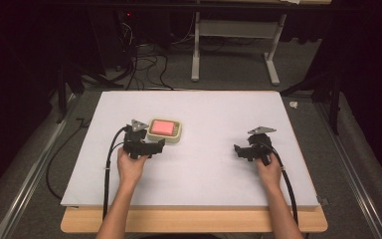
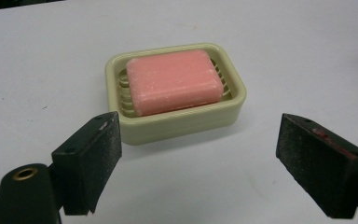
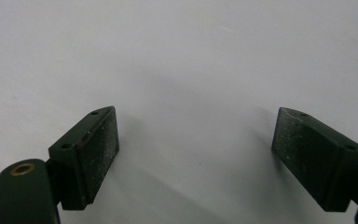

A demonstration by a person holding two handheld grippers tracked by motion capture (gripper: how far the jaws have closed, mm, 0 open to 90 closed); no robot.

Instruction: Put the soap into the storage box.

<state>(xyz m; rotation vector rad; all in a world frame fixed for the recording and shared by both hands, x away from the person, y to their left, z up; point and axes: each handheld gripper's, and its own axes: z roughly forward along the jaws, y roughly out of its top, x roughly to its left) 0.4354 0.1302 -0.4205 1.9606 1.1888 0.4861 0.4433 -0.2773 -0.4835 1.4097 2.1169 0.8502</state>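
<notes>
Soap dish (image 2: 177,93) holding the pink soap bar (image 2: 173,81) sits on the white bench (image 1: 204,169) just ahead of the left gripper (image 2: 198,158), fingers spread wide and empty, long axis crosswise to them; right gripper (image 1: 246,151), likewise open, stands well apart.

Pink soap bar (image 2: 173,82), speckled paler, in cream ridged soap dish (image 2: 177,122), centre frame. Black left gripper (image 2: 196,158) and black right gripper (image 3: 195,154), pads dusted grey. White table (image 1: 204,164), tan wood edge at bottom.
</notes>
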